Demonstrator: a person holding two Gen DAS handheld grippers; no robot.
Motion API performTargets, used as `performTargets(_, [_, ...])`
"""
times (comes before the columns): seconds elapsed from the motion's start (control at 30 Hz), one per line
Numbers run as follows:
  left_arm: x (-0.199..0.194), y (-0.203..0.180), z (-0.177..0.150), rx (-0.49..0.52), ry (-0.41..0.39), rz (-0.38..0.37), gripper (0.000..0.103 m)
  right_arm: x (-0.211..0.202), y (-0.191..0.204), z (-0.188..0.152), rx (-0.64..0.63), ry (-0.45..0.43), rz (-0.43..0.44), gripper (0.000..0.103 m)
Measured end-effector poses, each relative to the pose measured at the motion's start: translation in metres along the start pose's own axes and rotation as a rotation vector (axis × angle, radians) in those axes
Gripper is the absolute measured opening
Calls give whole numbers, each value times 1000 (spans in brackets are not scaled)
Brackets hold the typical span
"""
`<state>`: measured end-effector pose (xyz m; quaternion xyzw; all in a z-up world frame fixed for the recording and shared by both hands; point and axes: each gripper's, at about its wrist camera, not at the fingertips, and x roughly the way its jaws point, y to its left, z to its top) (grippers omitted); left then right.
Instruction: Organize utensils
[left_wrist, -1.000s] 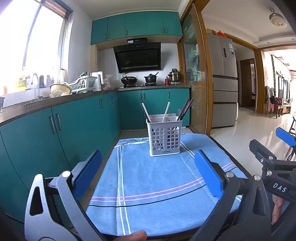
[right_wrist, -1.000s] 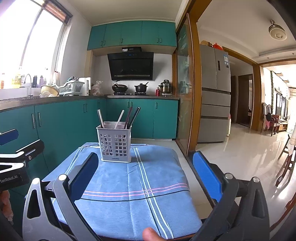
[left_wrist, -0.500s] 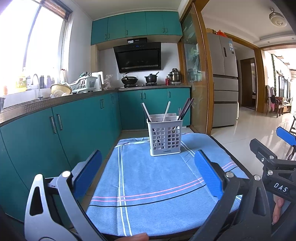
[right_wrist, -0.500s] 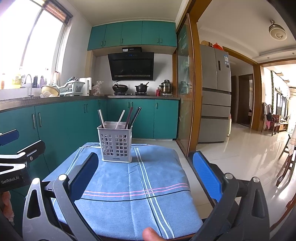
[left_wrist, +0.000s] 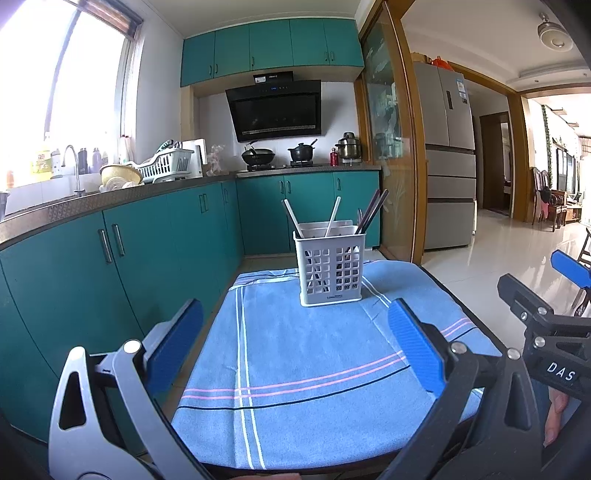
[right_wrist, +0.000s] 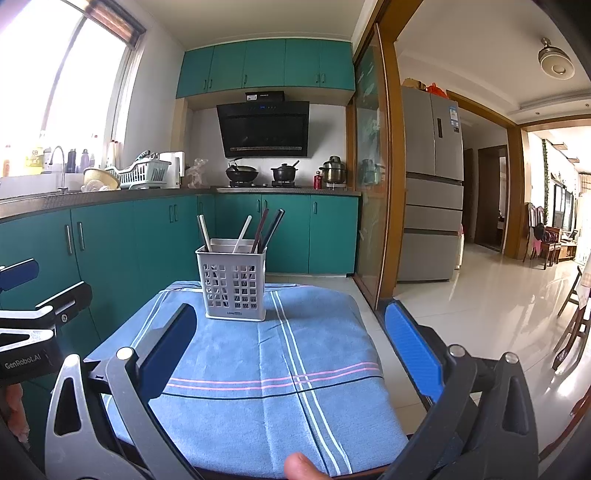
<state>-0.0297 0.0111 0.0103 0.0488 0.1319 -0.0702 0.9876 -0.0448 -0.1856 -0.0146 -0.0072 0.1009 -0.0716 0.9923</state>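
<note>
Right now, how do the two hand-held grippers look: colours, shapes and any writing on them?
The left gripper and the right gripper look alike: flat blue pads on black fingers, carried by pale grey metal links with triangular cut-outs and round silver pins. The right one's body, seen from the left camera, bears white letters "DAS"; the left one's body, seen from the right camera, reads "GenRobot.AI". No cables or sleeves show.

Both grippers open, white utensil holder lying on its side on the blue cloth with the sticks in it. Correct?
Not quite. The white utensil holder stands upright on the blue cloth, as the left wrist view shows, with the sticks leaning out of its top. The rest holds: left gripper and right gripper are both open.
</note>
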Motion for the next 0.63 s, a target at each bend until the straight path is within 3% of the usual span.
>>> performTargets(0.27, [0,0,-2,2,-11,35,99,4,1,-1,-3,10,2,100])
performTargets(0.63, [6,-1,-4,-8,16,16,99,8,5,-5,-11,24,13,100])
